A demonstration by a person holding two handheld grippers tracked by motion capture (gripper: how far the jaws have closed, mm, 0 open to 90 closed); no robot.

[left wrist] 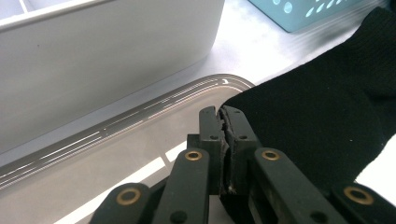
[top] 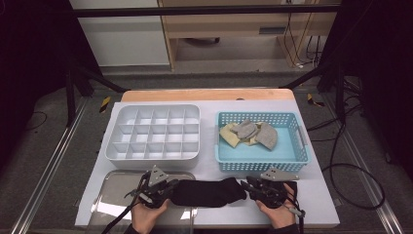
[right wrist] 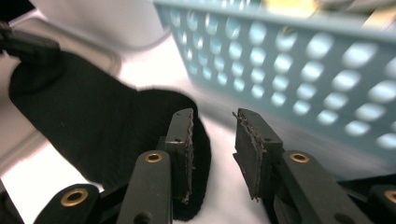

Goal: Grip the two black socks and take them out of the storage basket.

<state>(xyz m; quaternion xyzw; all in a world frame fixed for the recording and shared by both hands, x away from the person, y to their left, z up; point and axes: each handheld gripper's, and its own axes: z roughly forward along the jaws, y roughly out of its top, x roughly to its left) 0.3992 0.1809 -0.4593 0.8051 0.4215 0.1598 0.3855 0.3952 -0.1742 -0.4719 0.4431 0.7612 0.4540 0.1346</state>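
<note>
A black sock (top: 207, 191) lies flat on the white table near its front edge, stretched between my two grippers. My left gripper (top: 168, 190) is at the sock's left end. In the left gripper view its jaws (left wrist: 219, 112) are pressed together on the corner of the sock (left wrist: 308, 121). My right gripper (top: 246, 187) is at the sock's right end. In the right gripper view it (right wrist: 214, 119) stands open, with bare table showing in the gap. The sock (right wrist: 93, 121) lies beside and under its left jaw.
A white compartment box (top: 151, 157) sits behind the left gripper. A light blue basket (top: 263, 163) behind the right gripper holds several grey and yellow socks (top: 248, 132). A clear plastic lid (top: 117, 190) lies under the left gripper. The table's front edge is close.
</note>
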